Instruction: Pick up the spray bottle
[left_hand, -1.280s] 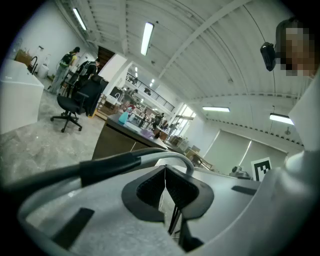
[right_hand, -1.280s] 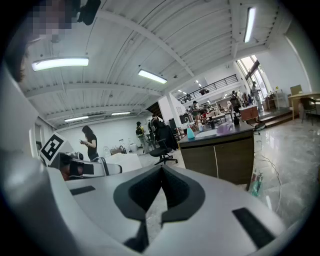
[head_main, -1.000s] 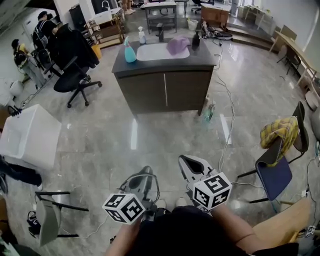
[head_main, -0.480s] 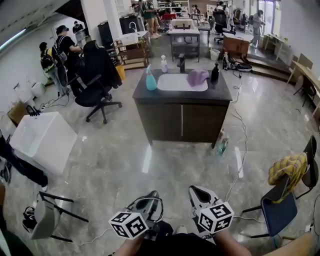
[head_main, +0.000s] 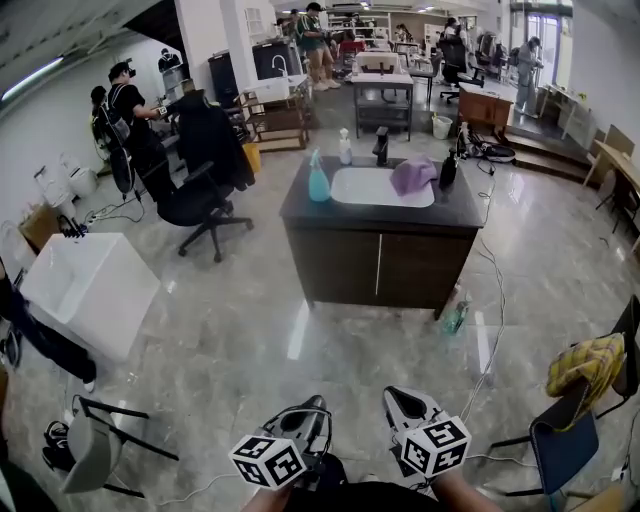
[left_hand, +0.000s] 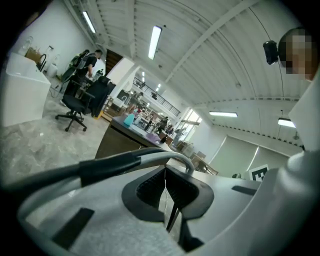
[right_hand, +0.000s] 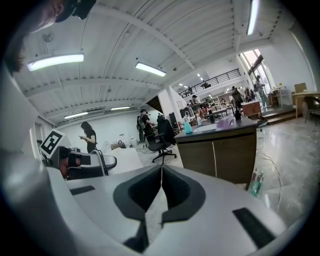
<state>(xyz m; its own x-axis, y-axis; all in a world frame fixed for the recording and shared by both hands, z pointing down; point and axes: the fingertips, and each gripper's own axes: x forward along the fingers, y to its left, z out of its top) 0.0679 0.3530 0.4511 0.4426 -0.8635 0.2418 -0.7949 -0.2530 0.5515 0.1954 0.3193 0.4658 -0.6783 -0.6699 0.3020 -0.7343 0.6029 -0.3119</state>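
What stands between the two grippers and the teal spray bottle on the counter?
Head view: only bare floor, then the dark cabinet carrying the teal spray bottle.

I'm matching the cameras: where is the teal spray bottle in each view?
Head view: teal bottle, upper centre, left end of the dark cabinet.
Left gripper view: teal bottle, left of centre, far off.
Right gripper view: teal bottle, slightly right of centre.
Shared landmark: that dark cabinet.
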